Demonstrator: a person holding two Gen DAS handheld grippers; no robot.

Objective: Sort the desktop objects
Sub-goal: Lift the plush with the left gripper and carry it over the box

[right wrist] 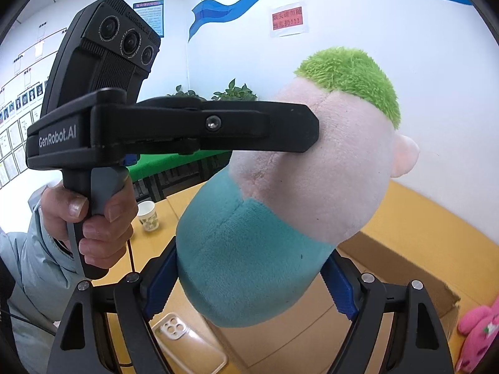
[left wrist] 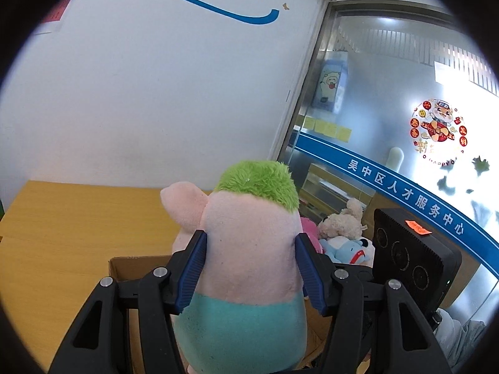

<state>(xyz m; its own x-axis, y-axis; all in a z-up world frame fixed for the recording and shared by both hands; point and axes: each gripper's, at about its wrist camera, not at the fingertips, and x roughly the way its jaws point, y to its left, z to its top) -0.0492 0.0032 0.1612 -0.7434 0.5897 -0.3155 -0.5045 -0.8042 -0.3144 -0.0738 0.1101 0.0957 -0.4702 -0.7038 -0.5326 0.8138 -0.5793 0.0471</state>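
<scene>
A plush doll [left wrist: 249,249] with a pink head, green hair and a teal body is held in the air over a cardboard box [left wrist: 137,268]. My left gripper [left wrist: 251,268] is shut on its pink head. My right gripper [right wrist: 249,283] is shut on its teal body [right wrist: 249,255]. In the right wrist view the left gripper's black finger [right wrist: 268,124] presses the doll's head. The right gripper's black body [left wrist: 411,258] shows at right in the left wrist view.
The box [right wrist: 399,268] on the yellow-wood table [left wrist: 62,224] holds other plush toys: a beige one [left wrist: 343,221], a blue one [left wrist: 349,249], a pink one [right wrist: 480,327]. A phone case [right wrist: 187,342] and a paper cup [right wrist: 149,215] lie on the table. A wall and glass partition stand behind.
</scene>
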